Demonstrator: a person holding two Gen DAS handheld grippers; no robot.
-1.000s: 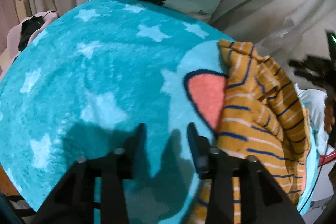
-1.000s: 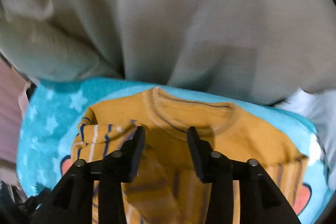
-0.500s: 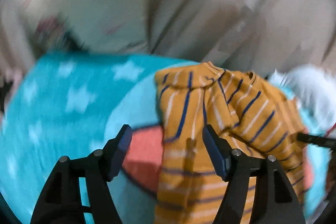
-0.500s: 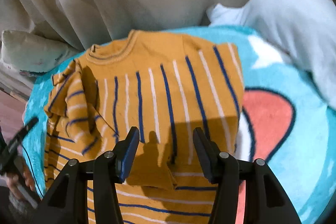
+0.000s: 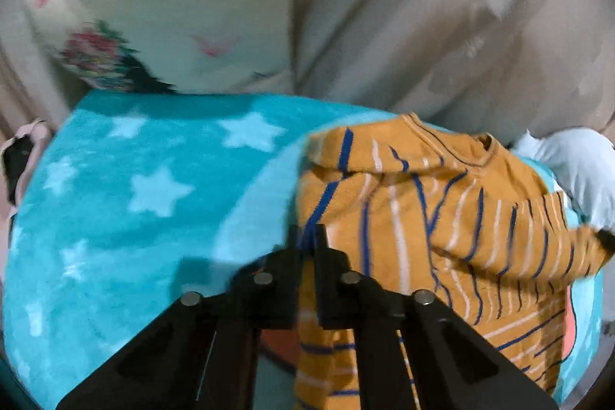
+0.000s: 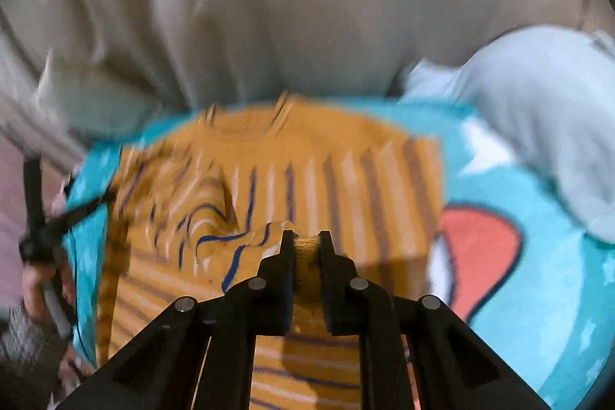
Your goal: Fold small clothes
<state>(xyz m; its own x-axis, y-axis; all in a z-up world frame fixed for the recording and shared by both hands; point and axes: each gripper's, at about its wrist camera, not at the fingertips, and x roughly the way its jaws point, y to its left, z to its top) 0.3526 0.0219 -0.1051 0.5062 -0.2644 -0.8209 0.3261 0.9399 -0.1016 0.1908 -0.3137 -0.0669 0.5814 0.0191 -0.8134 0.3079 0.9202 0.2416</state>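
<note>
Right wrist view: right gripper (image 6: 305, 243) now clamped on mustard knit sweater with blue and white stripes (image 6: 346, 179), open half a second ago. Left gripper (image 5: 306, 237) likewise pinched onto sweater edge, garment lying on turquoise star-patterned fleece blanket (image 5: 115, 198). Both grasps set; fold likely next.

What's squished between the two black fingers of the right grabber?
In the right wrist view, a bunched fold of the striped sweater sits pinched between the right gripper's fingers, its mustard knit filling the gap.
</note>
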